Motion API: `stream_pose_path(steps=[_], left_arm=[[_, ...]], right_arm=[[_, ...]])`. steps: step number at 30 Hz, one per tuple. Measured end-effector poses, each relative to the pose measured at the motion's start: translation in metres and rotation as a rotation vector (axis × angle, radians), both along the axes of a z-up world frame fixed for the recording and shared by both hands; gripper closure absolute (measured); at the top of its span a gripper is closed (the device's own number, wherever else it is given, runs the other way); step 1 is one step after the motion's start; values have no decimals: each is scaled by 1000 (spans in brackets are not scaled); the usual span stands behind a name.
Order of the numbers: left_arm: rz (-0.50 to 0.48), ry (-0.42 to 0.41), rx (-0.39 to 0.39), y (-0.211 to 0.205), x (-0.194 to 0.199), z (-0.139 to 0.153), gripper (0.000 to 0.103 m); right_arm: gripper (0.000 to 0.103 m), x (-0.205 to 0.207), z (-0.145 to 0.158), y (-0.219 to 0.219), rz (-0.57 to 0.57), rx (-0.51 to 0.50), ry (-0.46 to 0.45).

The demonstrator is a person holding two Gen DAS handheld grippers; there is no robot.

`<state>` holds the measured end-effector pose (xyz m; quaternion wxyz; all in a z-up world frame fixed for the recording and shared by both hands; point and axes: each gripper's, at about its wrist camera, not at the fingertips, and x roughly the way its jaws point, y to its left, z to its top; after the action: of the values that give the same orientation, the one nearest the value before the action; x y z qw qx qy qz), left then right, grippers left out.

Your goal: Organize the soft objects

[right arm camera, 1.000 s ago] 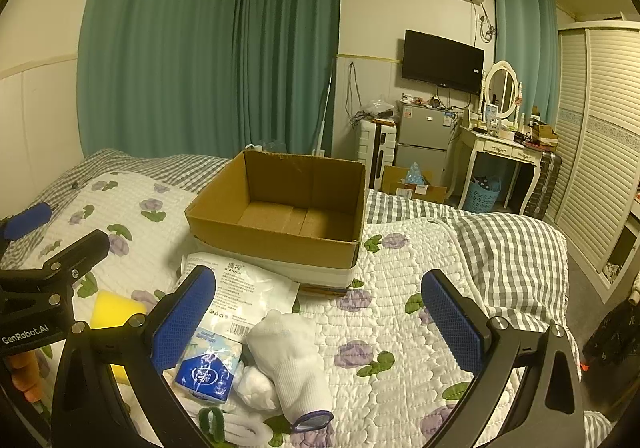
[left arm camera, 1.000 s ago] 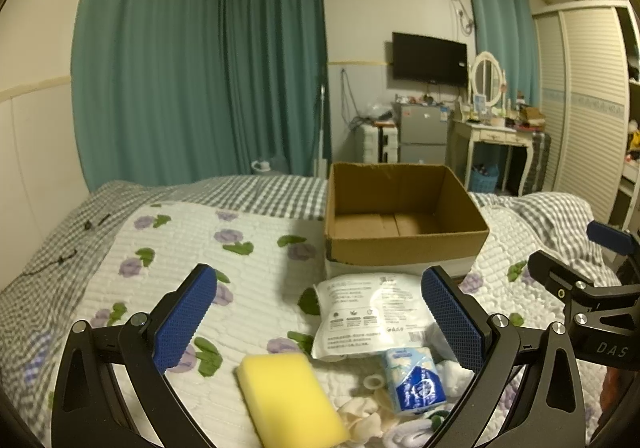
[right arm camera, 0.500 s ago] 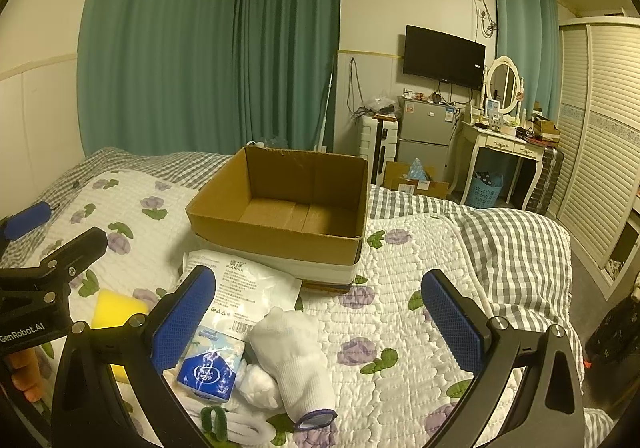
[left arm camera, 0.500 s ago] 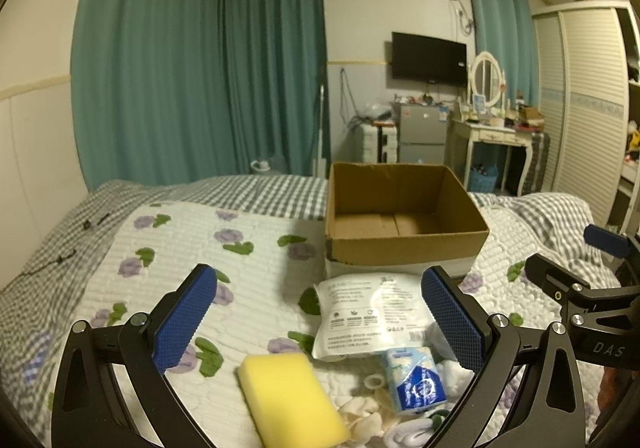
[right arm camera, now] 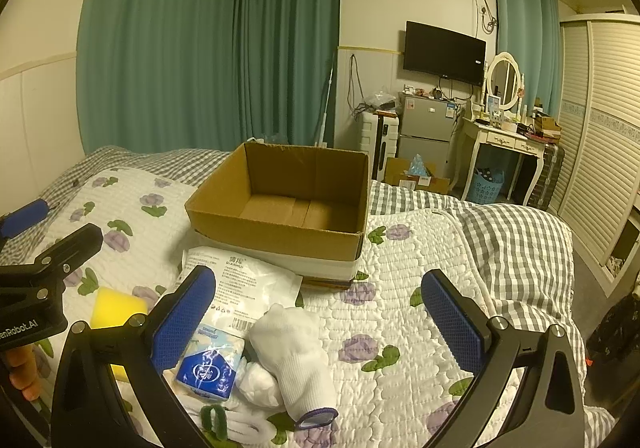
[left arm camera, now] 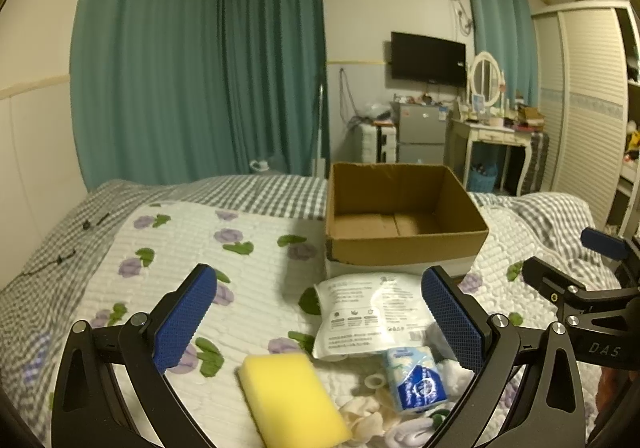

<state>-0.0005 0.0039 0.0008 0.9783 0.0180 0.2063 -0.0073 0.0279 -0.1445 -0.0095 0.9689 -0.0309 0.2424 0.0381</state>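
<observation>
Nothing had yet been packed: the cardboard box [right arm camera: 288, 204] sat empty on the bed [right arm camera: 420, 288], and every soft thing lay on the quilt just in front of it. The white packet [left arm camera: 368, 314] touched the box's base; nearer lay the yellow sponge [left arm camera: 292, 396], the tissue pack [right arm camera: 210, 366] and a white sock [right arm camera: 294, 352], with what seemed to be more socks half hidden below. The left gripper [left arm camera: 320, 322] and right gripper [right arm camera: 320, 322] both hovered wide open, holding nothing.
</observation>
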Motion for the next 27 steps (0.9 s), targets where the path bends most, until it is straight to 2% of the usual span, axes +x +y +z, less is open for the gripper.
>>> stream_pose_path(steps=[14,18,23,27], left_arm=[[-9,-3,-6,-1,-1,2,0],[9,-27,-13,2,-4,6,0],[8,-42,-33,9,-8,12,0],[-1,-45,-20,9,-12,24,0]], right_arm=[[0,0,-1,0,3,10,6],[0,0,0,0,16,18,12],[0,-5,9,0,27,19,3],[0,-10,20,1,25,2,-4]])
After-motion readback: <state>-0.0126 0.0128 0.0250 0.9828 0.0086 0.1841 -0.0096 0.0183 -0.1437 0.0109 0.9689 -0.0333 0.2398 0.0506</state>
